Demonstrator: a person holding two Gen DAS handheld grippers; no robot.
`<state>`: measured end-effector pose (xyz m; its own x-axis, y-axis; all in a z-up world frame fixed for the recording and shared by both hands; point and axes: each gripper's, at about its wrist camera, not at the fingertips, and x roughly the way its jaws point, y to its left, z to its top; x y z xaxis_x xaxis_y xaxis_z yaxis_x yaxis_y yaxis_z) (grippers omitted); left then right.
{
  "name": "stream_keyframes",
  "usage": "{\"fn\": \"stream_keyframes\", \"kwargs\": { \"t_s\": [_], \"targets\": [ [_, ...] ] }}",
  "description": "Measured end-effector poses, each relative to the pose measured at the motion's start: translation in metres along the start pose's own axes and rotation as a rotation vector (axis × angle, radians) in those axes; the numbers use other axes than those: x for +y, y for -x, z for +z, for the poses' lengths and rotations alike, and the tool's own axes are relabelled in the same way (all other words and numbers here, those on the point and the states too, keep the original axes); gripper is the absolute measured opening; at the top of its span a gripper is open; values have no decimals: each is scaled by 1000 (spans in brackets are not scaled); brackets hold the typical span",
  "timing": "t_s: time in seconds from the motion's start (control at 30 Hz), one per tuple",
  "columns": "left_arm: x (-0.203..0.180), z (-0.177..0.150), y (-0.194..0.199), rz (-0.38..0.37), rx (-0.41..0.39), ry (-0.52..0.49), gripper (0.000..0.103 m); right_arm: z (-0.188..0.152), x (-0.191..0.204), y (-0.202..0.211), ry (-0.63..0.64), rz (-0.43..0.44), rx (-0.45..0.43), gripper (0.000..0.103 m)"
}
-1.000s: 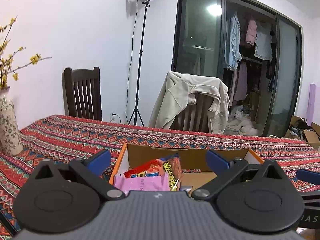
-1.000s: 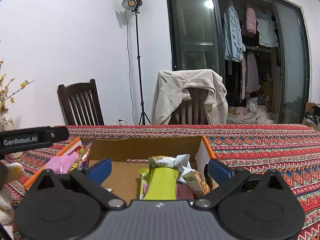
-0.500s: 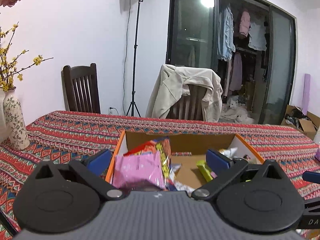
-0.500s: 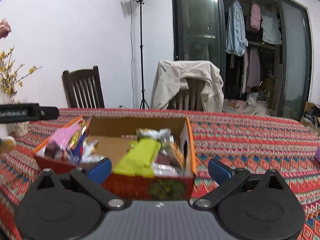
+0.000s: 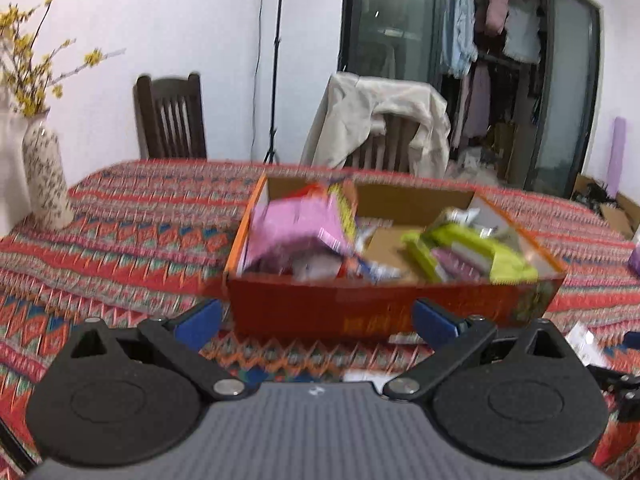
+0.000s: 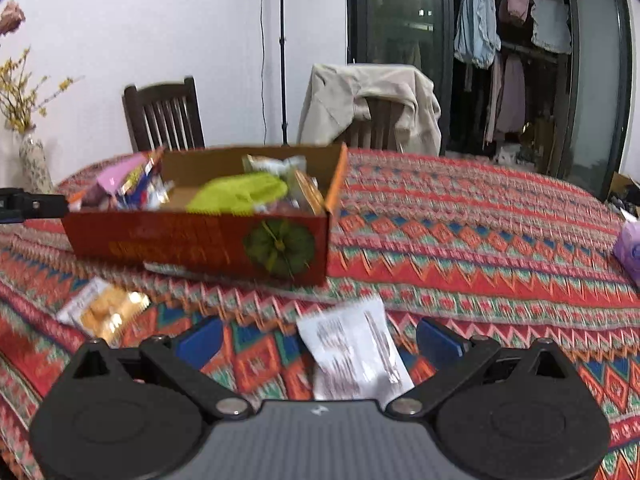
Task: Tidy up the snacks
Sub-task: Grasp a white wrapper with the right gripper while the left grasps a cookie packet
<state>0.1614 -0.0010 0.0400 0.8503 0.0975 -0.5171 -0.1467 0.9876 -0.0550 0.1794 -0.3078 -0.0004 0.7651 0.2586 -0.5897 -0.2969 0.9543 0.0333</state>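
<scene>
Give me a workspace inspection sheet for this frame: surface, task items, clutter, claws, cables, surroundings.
Surface: table under a red patterned zigzag tablecloth.
Job's things: open red cardboard box holding a lime-green snack packet and a pink snack packet; a white printed snack packet and a clear packet of yellow biscuits lie on the cloth outside the box.
Clutter: speckled ceramic vase with yellow flowers.
Claws: left claw open, empty; right claw open, the white packet lying between its fingers.
Cables: black cable down the wall beside the light stand.
Surroundings: dark wooden chair, second chair draped with a beige jacket, open wardrobe of hanging clothes.
</scene>
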Motion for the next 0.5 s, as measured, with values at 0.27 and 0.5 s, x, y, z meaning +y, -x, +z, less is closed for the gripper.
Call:
{"fn": "stream_keyframes", "kwargs": {
  "t_s": [0.27,0.5],
  "targets": [
    [10,-25,-13,8,73,27,103,-10,-7,-19,1,-44,78,103],
    [15,-35,-28,12,113,48,103,-4,-13,-44,-51,-68,124,103]
  ]
}}
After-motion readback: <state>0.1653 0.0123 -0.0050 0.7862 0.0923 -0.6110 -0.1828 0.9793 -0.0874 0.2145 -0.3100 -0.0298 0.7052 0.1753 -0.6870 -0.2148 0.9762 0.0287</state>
